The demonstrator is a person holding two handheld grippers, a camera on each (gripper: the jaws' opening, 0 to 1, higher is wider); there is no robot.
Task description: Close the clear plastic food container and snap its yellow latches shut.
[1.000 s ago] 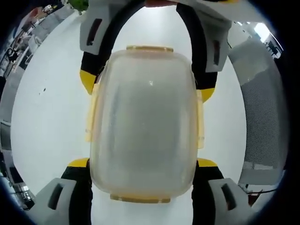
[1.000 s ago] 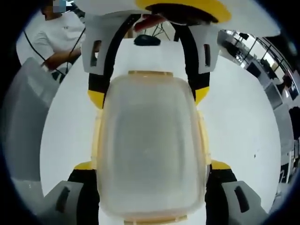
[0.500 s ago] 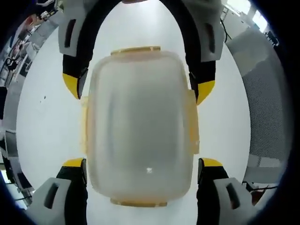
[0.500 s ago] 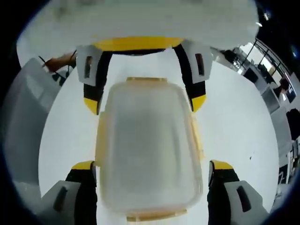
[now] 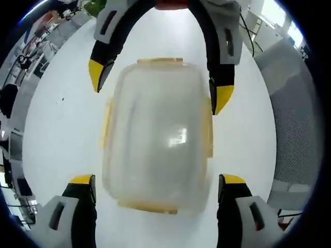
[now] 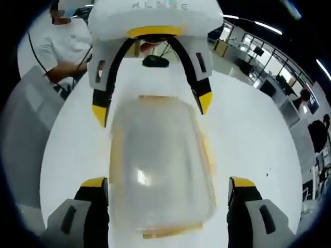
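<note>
Lid and box already sit together: the clear rectangular plastic food container (image 5: pixel 156 134) rests on the white round table (image 5: pixel 57 124) with its frosted cover down over the body. Along its edges run the flat yellow plastic latches (image 5: pixel 160 61), one at each end and one down each long side; they look folded in against the walls, though the blur keeps me from saying whether all have clicked home.

The left gripper (image 5: pixel 156 182), grey with black arms and yellow tips, stands with its jaws spread wide on either side of the container's near end, touching nothing. The right gripper (image 6: pixel 168 183), of the same make, is likewise parted around the opposite end, its tips clear of the plastic. Each shows up across the box in the other's camera, facing it.

By my reckoning the closing is done and the latching is at or near its end; what may remain is a check or a final press on any side latch sitting proud.

A person in a white shirt (image 6: pixel 57 44) stands beyond the table.
</note>
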